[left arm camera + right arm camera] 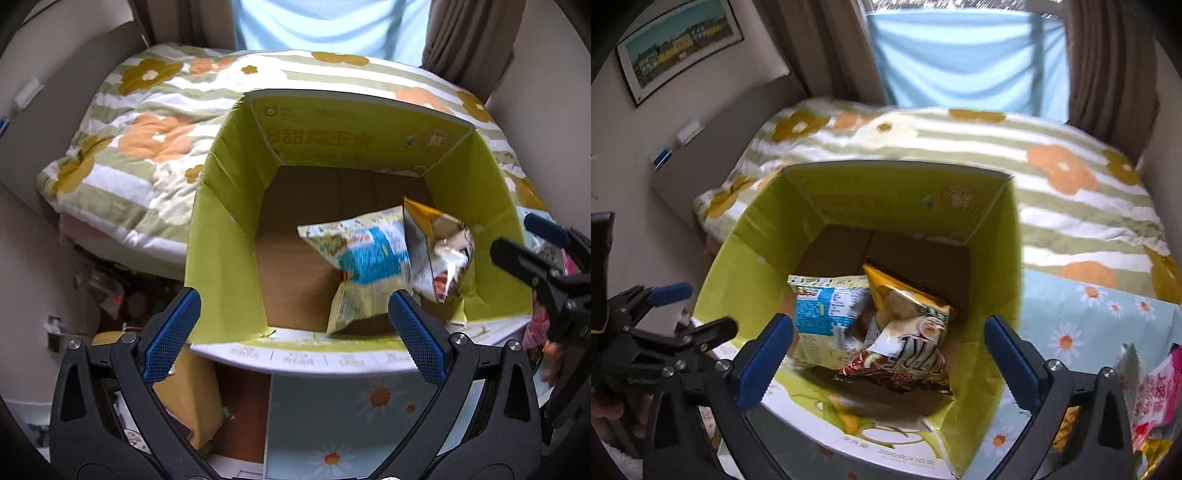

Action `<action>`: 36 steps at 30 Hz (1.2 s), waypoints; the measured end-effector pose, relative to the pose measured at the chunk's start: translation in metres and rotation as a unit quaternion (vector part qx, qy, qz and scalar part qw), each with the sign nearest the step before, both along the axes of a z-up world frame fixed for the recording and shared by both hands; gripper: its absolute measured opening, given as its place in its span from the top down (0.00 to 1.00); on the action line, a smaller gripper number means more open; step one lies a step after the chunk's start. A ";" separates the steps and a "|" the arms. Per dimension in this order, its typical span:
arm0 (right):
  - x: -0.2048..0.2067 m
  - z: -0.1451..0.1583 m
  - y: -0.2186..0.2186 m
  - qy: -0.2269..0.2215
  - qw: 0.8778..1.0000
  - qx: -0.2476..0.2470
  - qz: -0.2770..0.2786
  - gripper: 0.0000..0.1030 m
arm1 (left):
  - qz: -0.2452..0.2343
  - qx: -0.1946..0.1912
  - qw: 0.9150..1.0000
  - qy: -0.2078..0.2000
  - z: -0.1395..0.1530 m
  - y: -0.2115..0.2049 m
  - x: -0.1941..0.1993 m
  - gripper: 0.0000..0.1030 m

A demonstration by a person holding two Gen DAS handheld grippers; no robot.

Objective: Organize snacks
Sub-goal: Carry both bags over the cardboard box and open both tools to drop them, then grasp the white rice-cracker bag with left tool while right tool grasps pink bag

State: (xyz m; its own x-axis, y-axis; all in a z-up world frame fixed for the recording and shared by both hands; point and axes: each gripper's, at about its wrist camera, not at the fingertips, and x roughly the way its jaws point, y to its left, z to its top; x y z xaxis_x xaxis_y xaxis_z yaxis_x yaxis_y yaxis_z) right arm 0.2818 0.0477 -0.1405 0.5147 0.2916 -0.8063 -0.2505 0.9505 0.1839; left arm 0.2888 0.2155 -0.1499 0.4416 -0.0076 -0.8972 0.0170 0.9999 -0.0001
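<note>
left wrist view: left gripper (293, 332) jaws spread wide w/ nothing between them, low centre of frame over the near rim of the green box (221, 206). two snack bags sit inside on the cardboard floor – blue-white bag (364, 258) and gold bag (441, 251) leaning on it at right. right wrist view: right gripper (886, 350) also wide open & empty, above the same two bags. so approx two snacks are in, but more are left – pink packets (1156, 387) lie outside at lower right of frame on the daisy cloth (1082, 325). the floral quilt (960, 147) across the upper frame looks free of snacks.
</note>
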 end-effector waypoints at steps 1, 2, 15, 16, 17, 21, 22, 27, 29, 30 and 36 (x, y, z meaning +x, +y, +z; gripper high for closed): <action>-0.001 -0.001 0.000 0.007 1.000 -0.009 0.001 0.00 | -0.001 0.001 1.000 -0.001 0.001 -0.001 -0.003 0.02; -0.001 -0.003 0.001 0.021 1.000 -0.022 0.005 0.00 | -0.002 0.001 1.000 -0.001 0.001 -0.002 -0.005 0.02; -0.028 0.017 -0.007 0.018 1.000 -0.006 -0.023 0.00 | -0.065 -0.021 0.997 -0.034 0.019 -0.021 -0.017 0.02; -0.031 0.019 -0.010 0.016 0.999 -0.005 -0.027 0.00 | -0.072 -0.026 0.996 -0.038 0.020 -0.024 -0.017 0.02; -0.035 0.022 -0.014 0.014 0.999 -0.005 -0.033 0.00 | -0.078 -0.031 0.996 -0.042 0.022 -0.027 -0.017 0.02; -0.049 0.033 -0.031 0.007 0.998 -0.014 -0.061 0.00 | -0.111 -0.050 0.991 -0.051 0.027 -0.047 -0.018 0.02; -0.052 0.036 -0.035 0.004 0.998 -0.014 -0.068 0.00 | -0.119 -0.051 0.990 -0.052 0.028 -0.052 -0.018 0.02; -0.071 0.055 -0.068 -0.013 0.993 -0.017 -0.115 0.00 | -0.154 -0.067 0.984 -0.059 0.036 -0.085 -0.024 0.02; -0.079 0.063 -0.087 -0.019 0.990 -0.018 -0.138 0.00 | -0.163 -0.072 0.982 -0.061 0.040 -0.096 -0.026 0.02; -0.081 0.065 -0.094 -0.020 0.989 -0.020 -0.146 0.00 | -0.170 -0.075 0.981 -0.062 0.042 -0.104 -0.028 0.02; -0.095 0.073 -0.163 -0.020 0.980 -0.016 -0.195 0.00 | -0.196 -0.078 0.975 -0.065 0.048 -0.150 -0.032 0.02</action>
State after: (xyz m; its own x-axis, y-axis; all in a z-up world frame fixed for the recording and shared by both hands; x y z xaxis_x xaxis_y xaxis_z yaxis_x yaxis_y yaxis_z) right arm 0.1864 -0.1156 -0.0679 0.6126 0.0408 -0.7894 0.1272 0.9806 0.1494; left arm 0.2563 0.0651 -0.1022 0.4884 -0.3297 -0.8080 0.4071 0.9050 -0.1233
